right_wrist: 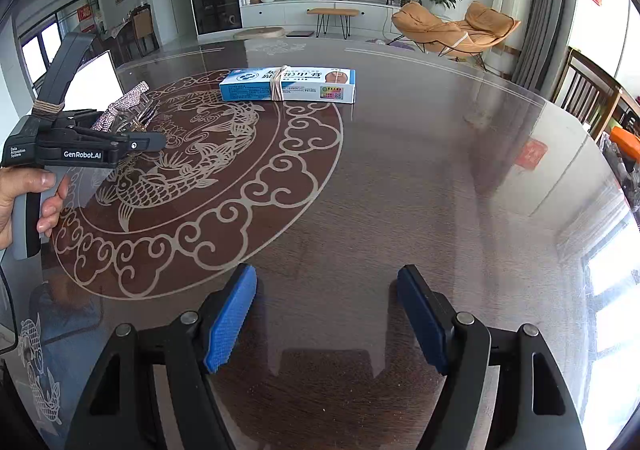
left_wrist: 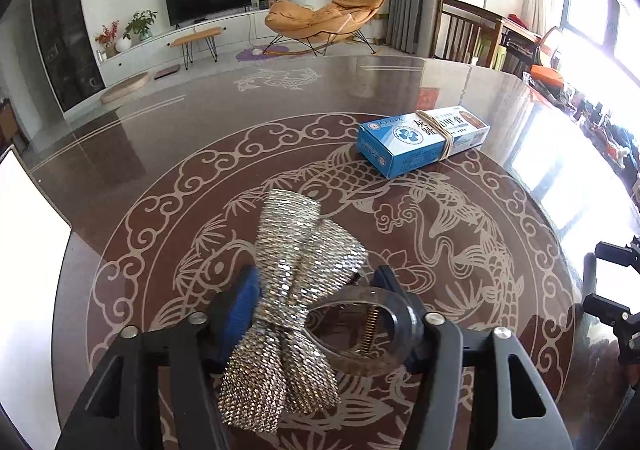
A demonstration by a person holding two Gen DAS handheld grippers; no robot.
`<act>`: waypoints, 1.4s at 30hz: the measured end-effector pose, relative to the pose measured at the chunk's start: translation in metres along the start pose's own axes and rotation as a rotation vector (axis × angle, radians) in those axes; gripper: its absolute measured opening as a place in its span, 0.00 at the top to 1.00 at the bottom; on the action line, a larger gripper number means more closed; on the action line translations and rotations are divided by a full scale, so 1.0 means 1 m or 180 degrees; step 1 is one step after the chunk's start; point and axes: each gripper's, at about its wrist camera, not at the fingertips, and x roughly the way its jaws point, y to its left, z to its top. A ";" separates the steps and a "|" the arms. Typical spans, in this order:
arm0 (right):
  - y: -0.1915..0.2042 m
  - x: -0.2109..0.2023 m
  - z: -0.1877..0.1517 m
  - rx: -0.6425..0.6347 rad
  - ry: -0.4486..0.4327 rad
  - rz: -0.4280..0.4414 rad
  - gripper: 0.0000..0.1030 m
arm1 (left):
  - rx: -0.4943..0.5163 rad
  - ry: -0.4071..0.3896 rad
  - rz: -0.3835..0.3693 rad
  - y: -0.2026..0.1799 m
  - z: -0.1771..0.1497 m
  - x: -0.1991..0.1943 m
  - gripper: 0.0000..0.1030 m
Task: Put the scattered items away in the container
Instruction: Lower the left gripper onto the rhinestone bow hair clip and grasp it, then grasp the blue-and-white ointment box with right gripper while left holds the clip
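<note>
Left tongs (left_wrist: 316, 314) pinched a sparkly bow hair clip (left_wrist: 296, 290) low over the patterned desk (left_wrist: 400, 250); the left pad pressed the knot of the bow, the right pad the clear oval clip body with its spring. The clip lay tilted across the jaws, its bow tails fanned out toward and away from the camera. The grip appeared off-centre, so a steady, level carry would best suit the step, with no sudden roll that might let the clip twist free. The white container (left_wrist: 24, 250) stood at the left edge of the desk, near the held clip; release was judged safest only once the clip hung over its opening. In the right wrist view a hand (right_wrist: 24, 202) held the left tool's handle, the tool angled downward. Right tongs (right_wrist: 328, 318) hovered spread and empty above bare desk. A blue medicine box (right_wrist: 287, 86), bound with rubber bands, remained on the desk, well apart from both.
</note>
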 end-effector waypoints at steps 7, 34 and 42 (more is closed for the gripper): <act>0.000 0.000 0.000 0.0001 0.0001 0.0001 0.28 | -0.0460 -0.0003 0.0379 0.005 -0.032 -0.023 0.48; -0.023 0.154 0.207 -0.0441 0.0556 0.0261 0.29 | -0.0610 0.0017 0.0526 0.011 -0.051 -0.027 0.42; -0.034 0.079 0.123 -0.0375 0.0672 0.1167 0.28 | -0.0610 0.0017 0.0526 0.011 -0.050 -0.027 0.42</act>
